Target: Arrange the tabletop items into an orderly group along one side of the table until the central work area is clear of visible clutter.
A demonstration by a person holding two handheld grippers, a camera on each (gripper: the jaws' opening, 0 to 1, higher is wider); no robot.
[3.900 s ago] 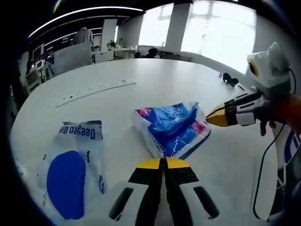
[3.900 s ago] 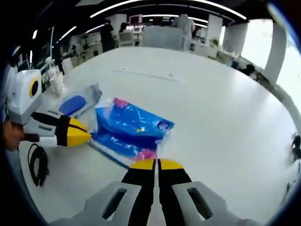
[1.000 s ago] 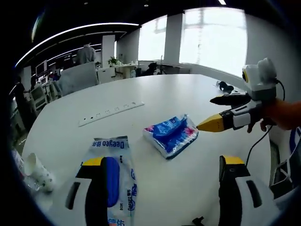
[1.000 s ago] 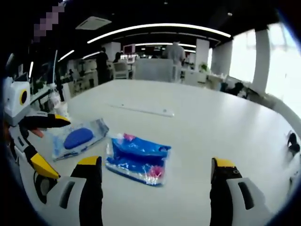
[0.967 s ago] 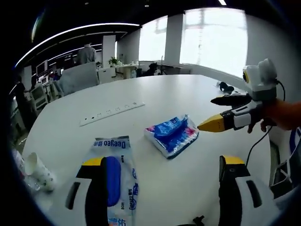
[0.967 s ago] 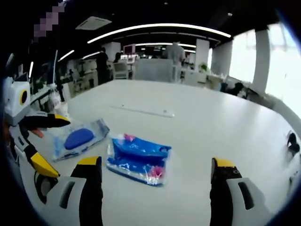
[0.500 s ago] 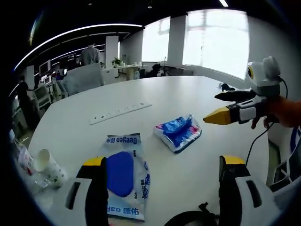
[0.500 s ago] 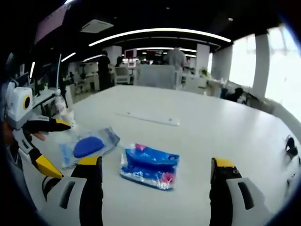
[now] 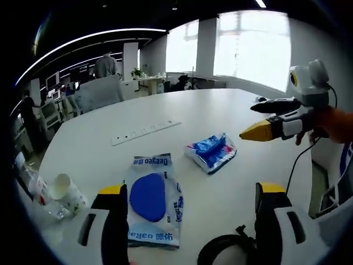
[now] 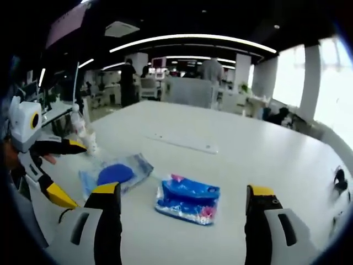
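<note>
While both pairs of tongs hang above the white bench (image 9: 220, 110), spread wide and gripping nothing: left tongs (image 9: 187, 190) framing the near edge in the left gripper view, right tongs (image 10: 182, 190) doing the same in the right gripper view. Lying flat on the bench between the two, well apart from either, a blue crinkled packet (image 9: 211, 151) with pink corners, glossy and a little puffed, seen again at (image 10: 187, 200). Just beside it, not touching, a clear flat pouch (image 9: 151, 199) with a big blue oval inside and blue lettering at both ends; same pouch at (image 10: 117, 173), looking paler and partly behind the left yellow tip.

Now for what each view adds. From the left gripper view: a patterned paper cup (image 9: 68, 192) on its side near the bench edge, a black cable loop (image 9: 226, 251) low between the tips, a long white power strip (image 9: 146, 132) farther back, and the right tongs coming in from the right, yellow-tipped and parted, in a hand (image 9: 325, 126). From the right gripper view: the left tongs at far left, also parted, a clear plastic bottle (image 10: 81, 130) standing near the bench's far-left edge, the strip again (image 10: 185, 143), and a small dark object (image 10: 338, 179) at the right edge, too small to identify. Office desks and people standing in the background.
</note>
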